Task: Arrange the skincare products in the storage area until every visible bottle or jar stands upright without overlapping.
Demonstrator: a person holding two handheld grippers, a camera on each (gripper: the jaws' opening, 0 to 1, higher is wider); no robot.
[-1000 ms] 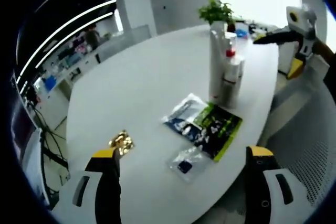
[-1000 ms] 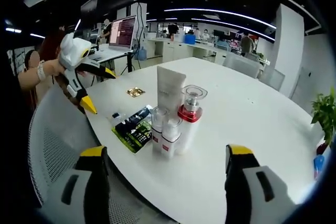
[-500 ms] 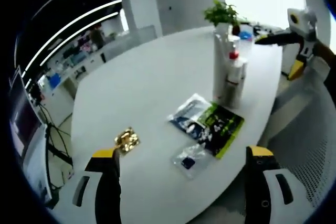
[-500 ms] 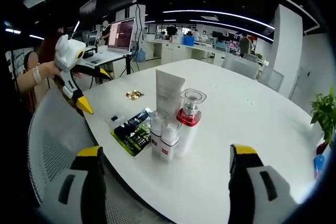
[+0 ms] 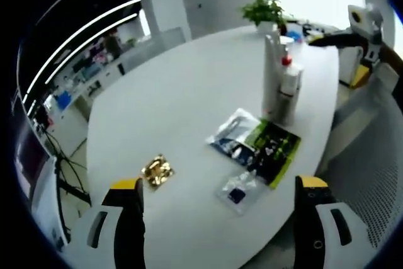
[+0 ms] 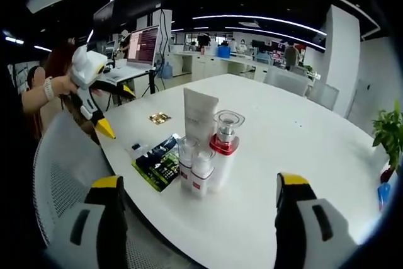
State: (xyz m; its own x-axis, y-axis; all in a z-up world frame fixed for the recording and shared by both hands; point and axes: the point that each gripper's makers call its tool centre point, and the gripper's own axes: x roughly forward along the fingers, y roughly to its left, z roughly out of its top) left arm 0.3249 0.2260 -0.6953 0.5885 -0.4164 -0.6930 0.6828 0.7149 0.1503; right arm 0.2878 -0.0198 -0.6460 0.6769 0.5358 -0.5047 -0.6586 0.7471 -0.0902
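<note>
The right tool [image 6: 196,222] is held released, its jaws wide apart with nothing between them, and is kept clear above the near edge of the white bench [image 6: 296,137]. Straight ahead of it, between the jaws' line of sight, a tight cluster of skincare products is found: a tall white tube [image 6: 199,114] at the back, a clear-capped pump bottle with a red collar [image 6: 222,149] beside it, and two small white bottles [image 6: 195,171] in front. All four are seen upright and close together, some touching or nearly so. Just beyond the cluster, to the tool's left, flat sachet packets [image 6: 157,160] are lying on the bench, and further out a small gold packet [image 6: 158,118].

The left tool [image 5: 217,218] is likewise released and empty, held back from the bench edge. The gold packet [image 5: 157,171] is nearest its left jaw, a small clear sachet [image 5: 241,189] nearer its right jaw, and the green and blue sachet packets [image 5: 258,146] beyond that. Further ahead to the right, the upright bottle cluster [image 5: 280,83] is seen, with a potted plant [image 5: 266,12] behind it at the far end of the bench.

Both tools appear to be held off so that the arrangement stays unobstructed. As the bottles are already standing, the task is judged to be at or near its end; whether the closeness of the bottles counts as overlapping cannot be told.
</note>
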